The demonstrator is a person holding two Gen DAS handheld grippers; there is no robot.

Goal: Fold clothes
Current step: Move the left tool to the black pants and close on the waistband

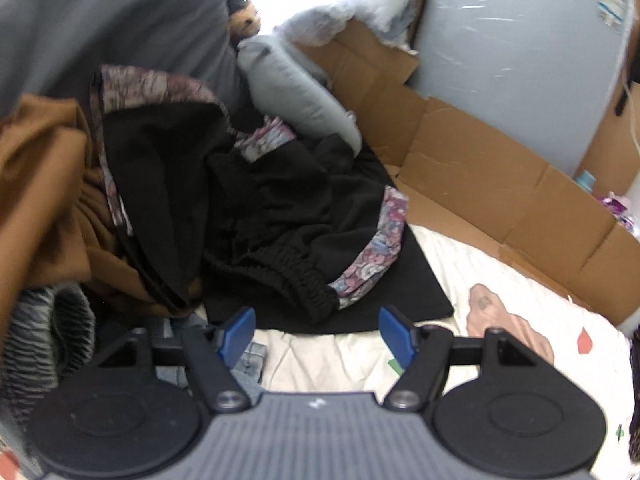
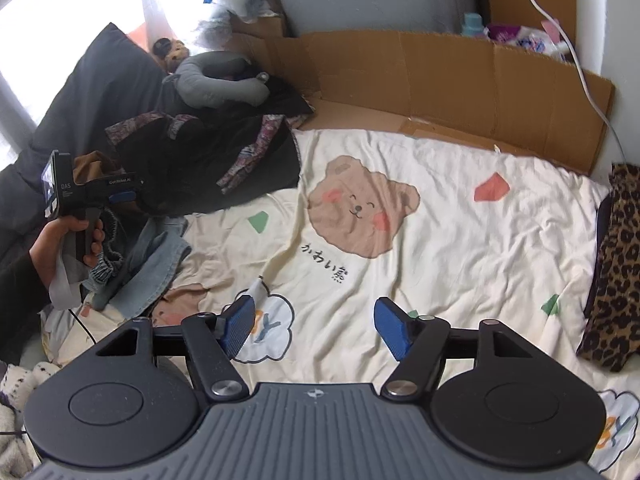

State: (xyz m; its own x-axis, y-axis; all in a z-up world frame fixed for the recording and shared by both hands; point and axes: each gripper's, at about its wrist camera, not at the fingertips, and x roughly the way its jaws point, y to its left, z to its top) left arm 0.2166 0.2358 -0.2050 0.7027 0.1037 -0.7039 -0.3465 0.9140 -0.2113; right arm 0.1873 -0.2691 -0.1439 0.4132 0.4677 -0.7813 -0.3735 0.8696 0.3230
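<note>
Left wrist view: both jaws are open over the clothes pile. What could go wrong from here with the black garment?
1. The black garment with floral trim lies tangled against the brown garment; a pinch by the left gripper may drag both.
2. Its elastic waistband is bunched, so the jaws might catch several layers.
3. The right gripper hovers over bare bear-print sheet, far from helping.

Black plastic left gripper (image 1: 316, 330) with blue ribbed pads (image 1: 394, 338); matching right gripper (image 2: 314, 330), silver pivot screws; bare-skinned hand (image 2: 66, 242), dark sleeve.
</note>
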